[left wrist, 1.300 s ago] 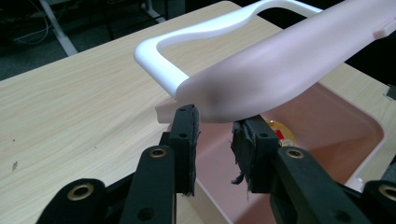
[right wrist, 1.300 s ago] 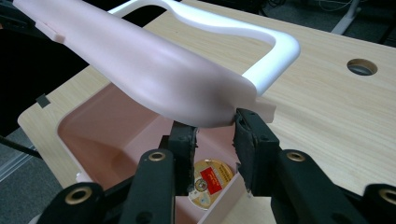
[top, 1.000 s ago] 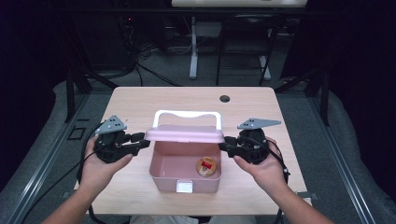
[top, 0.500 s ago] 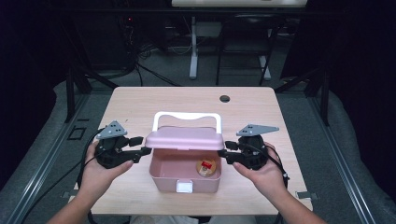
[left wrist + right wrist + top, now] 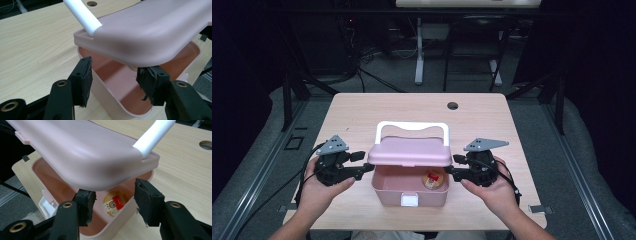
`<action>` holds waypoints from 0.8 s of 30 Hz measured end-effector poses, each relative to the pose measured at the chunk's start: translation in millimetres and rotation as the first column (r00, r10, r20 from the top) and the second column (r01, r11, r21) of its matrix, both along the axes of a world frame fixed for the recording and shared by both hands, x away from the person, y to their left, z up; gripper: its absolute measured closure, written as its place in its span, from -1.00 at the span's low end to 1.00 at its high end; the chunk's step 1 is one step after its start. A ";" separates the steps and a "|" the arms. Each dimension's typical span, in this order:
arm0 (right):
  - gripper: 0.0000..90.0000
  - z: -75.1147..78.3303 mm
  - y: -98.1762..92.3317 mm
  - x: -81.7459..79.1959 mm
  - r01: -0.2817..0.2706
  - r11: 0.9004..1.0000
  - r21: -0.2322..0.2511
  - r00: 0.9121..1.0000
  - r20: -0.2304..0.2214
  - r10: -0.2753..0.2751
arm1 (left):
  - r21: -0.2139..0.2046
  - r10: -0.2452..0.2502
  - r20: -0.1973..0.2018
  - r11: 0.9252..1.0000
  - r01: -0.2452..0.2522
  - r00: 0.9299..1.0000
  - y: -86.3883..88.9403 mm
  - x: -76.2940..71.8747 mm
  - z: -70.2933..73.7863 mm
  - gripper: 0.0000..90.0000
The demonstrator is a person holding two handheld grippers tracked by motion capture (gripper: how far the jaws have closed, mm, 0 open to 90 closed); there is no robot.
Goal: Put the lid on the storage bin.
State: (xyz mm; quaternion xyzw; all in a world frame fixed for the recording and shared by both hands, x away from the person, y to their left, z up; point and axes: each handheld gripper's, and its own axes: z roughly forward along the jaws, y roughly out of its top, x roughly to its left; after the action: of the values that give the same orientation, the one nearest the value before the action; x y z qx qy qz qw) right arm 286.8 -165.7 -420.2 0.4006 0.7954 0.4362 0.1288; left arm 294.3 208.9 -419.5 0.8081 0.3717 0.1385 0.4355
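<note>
A pink box [image 5: 388, 192] stands on the table with its pink lid [image 5: 409, 151] half raised and a white handle [image 5: 412, 126] on top. A small round packet [image 5: 433, 179] with a red label lies inside. My left gripper [image 5: 362, 162] is at the box's left end and my right gripper [image 5: 454, 165] at its right end. Each has just been opening its jaws. In the left gripper view the left gripper [image 5: 113, 80] stands astride the box's side wall [image 5: 110, 92], pads apart from it, under the lid [image 5: 150, 32]. The right gripper [image 5: 115, 197] likewise straddles the wall above the packet [image 5: 116, 203].
The wooden table [image 5: 362, 115] has a cable hole [image 5: 452, 105] at the back. A white latch [image 5: 409, 200] sits on the box's front wall. Dark floor, table legs and cables lie beyond the far edge.
The lid has come down lower over the box. Both grippers' jaws have spread wider, and both hands have sunk slightly with the lid.
</note>
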 end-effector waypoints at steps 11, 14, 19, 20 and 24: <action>0.13 -13.5 -2.2 -9.5 -0.021 1.000 -0.007 1.000 -0.007 0.021 | 0.016 -0.013 0.002 1.000 0.013 1.000 2.5 -11.2 -13.8 0.02; 0.12 -17.5 -3.0 -12.6 -0.029 1.000 -0.009 1.000 -0.012 0.028 | 0.009 -0.010 -0.002 1.000 0.010 1.000 3.7 -14.7 -18.5 0.02; 0.12 -23.5 -4.7 -16.4 -0.032 0.999 -0.007 0.999 -0.021 0.032 | 0.021 -0.015 -0.005 1.000 0.015 1.000 6.2 -18.7 -24.1 0.02; 0.12 -24.3 -5.1 -17.2 -0.034 0.999 -0.012 0.999 -0.022 0.033 | 0.016 -0.010 -0.004 1.000 0.010 1.000 6.3 -19.6 -25.3 0.02; 0.12 -26.6 -6.0 -19.7 -0.035 0.999 -0.014 0.999 -0.020 0.034 | 0.021 -0.013 -0.011 1.000 0.014 1.000 8.0 -20.5 -27.4 0.02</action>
State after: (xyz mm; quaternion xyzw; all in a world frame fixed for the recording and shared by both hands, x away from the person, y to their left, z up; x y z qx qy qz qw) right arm 267.1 -171.7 -446.8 0.3902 0.8066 0.4285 0.1163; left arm 273.8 216.9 -446.9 0.8160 0.3670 0.1353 0.4257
